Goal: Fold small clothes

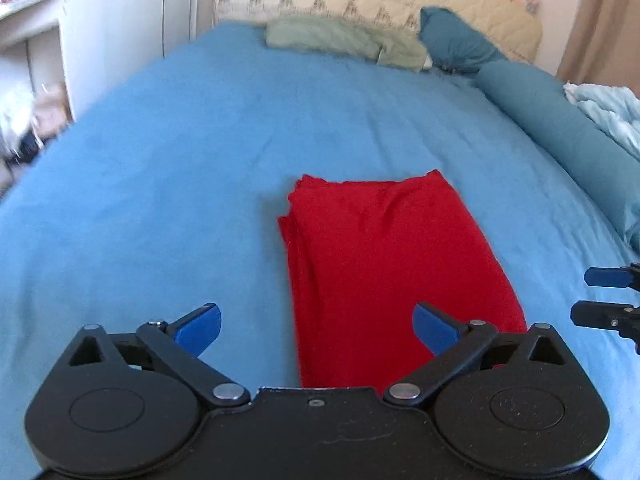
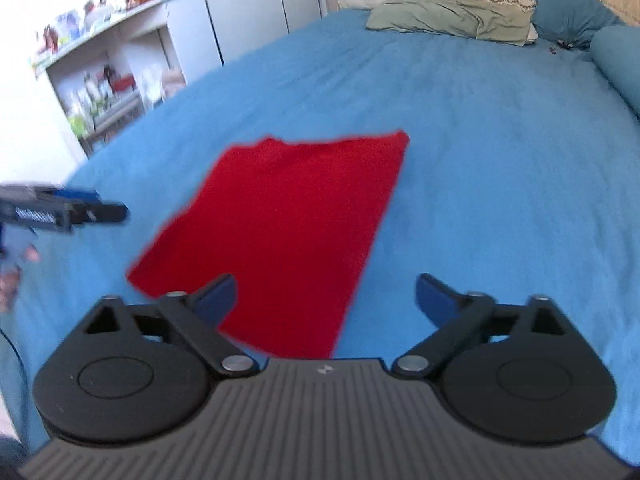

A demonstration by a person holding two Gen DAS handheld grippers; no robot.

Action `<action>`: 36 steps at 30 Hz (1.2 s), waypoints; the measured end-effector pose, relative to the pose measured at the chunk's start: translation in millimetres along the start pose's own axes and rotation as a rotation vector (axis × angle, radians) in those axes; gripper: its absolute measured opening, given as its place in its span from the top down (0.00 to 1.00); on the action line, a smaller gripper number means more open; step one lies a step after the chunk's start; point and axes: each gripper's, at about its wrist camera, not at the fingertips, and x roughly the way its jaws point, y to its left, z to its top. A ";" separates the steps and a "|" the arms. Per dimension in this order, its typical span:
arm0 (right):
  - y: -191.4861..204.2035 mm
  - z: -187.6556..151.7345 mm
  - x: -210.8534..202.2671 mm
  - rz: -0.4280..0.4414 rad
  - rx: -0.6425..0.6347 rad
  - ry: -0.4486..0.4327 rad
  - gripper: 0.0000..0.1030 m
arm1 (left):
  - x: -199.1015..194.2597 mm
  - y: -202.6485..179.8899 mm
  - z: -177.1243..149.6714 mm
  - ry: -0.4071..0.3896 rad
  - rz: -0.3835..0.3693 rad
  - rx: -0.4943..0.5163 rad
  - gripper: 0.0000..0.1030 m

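Note:
A red garment (image 1: pixel 392 264) lies folded into a long rectangle on the blue bed sheet (image 1: pixel 160 200); it also shows in the right wrist view (image 2: pixel 288 224). My left gripper (image 1: pixel 318 326) is open and empty, held above the garment's near left edge. My right gripper (image 2: pixel 325 300) is open and empty, above the garment's near right corner. The right gripper's fingers (image 1: pixel 604 278) show at the right edge of the left wrist view. The left gripper (image 2: pixel 100 210) shows blurred at the left of the right wrist view.
A green pillow (image 1: pixel 344 38) and a teal pillow (image 1: pixel 456 40) lie at the headboard. A teal bolster (image 1: pixel 560 128) and a pale blue quilt (image 1: pixel 612 108) run along the right side. White shelves (image 2: pixel 108 76) stand to the left of the bed.

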 end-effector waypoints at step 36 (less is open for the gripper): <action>-36.2 -12.6 -100.7 0.044 0.126 -0.047 0.63 | -40.3 -128.9 -13.1 -0.032 -0.224 -0.017 0.77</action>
